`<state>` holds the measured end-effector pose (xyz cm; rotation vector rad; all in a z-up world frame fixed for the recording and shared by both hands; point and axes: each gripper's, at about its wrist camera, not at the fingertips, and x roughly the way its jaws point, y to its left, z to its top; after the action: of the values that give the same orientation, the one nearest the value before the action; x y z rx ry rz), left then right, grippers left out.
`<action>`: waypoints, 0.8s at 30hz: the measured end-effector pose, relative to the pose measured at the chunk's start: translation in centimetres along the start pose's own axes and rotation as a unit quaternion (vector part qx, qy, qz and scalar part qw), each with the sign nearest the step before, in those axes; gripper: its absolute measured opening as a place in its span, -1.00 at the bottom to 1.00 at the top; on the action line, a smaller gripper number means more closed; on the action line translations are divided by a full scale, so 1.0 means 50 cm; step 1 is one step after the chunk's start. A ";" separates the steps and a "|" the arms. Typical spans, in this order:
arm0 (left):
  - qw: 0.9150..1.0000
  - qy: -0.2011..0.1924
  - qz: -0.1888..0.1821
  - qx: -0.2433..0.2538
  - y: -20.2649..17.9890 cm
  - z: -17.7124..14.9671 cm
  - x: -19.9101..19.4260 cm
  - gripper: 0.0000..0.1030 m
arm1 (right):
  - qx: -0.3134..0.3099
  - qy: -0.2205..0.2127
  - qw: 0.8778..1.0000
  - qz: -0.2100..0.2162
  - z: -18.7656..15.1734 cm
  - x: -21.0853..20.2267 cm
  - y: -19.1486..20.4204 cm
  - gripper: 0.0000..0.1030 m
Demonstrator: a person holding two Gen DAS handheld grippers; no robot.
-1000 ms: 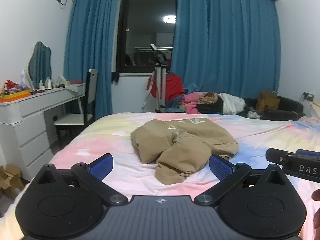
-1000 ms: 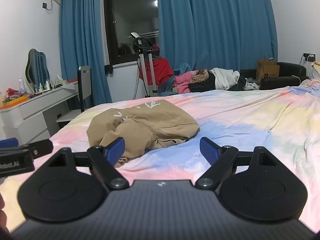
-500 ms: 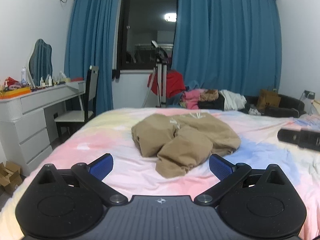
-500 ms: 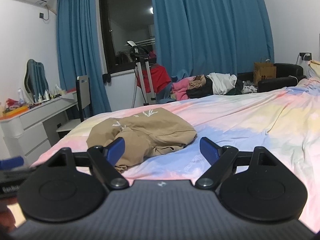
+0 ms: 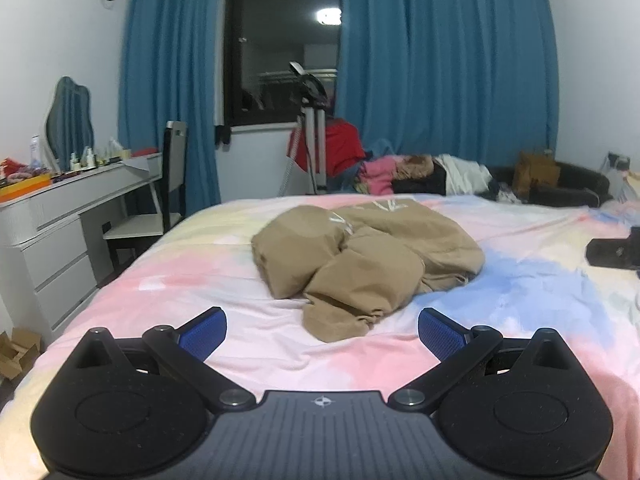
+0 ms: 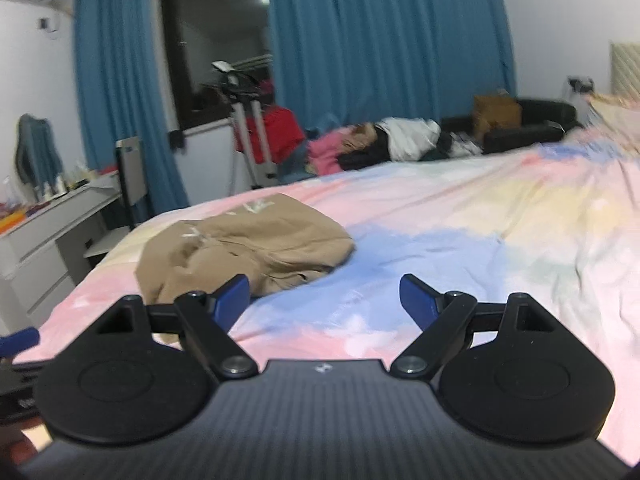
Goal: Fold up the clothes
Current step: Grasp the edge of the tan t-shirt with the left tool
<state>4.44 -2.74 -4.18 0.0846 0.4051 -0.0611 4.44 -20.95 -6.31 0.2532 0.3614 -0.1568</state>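
A crumpled tan garment with white markings lies bunched on the pastel bedspread. My left gripper is open and empty, just short of the garment's near edge. In the right wrist view the same garment lies ahead to the left. My right gripper is open and empty above the bedspread, to the garment's right. The right gripper's tip shows at the left wrist view's right edge.
A white dresser with bottles and a chair stand left of the bed. A tripod, a pile of clothes and a black sofa lie beyond the bed, under blue curtains.
Both grippers have moved forward over the bed and closer to the garment. The right gripper has swung rightward and its view is blurred. Both stayed open.
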 end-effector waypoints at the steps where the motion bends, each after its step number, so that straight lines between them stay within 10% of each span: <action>1: 1.000 -0.001 -0.004 0.010 -0.013 0.005 0.015 0.95 | 0.009 0.004 1.000 -0.005 0.002 0.005 -0.010 0.62; 16: 0.998 -0.001 -0.015 0.056 -0.202 0.066 0.419 0.71 | 0.090 0.044 0.994 -0.036 -0.008 0.161 -0.106 0.62; 24: 0.998 0.033 0.011 0.050 -0.184 0.037 0.500 -0.90 | 0.089 0.077 0.992 -0.048 -0.037 0.238 -0.105 0.63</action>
<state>27.38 -13.14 -13.02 0.1895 0.4664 -0.0573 13.78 -26.74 -13.52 0.4260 0.5143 -0.2649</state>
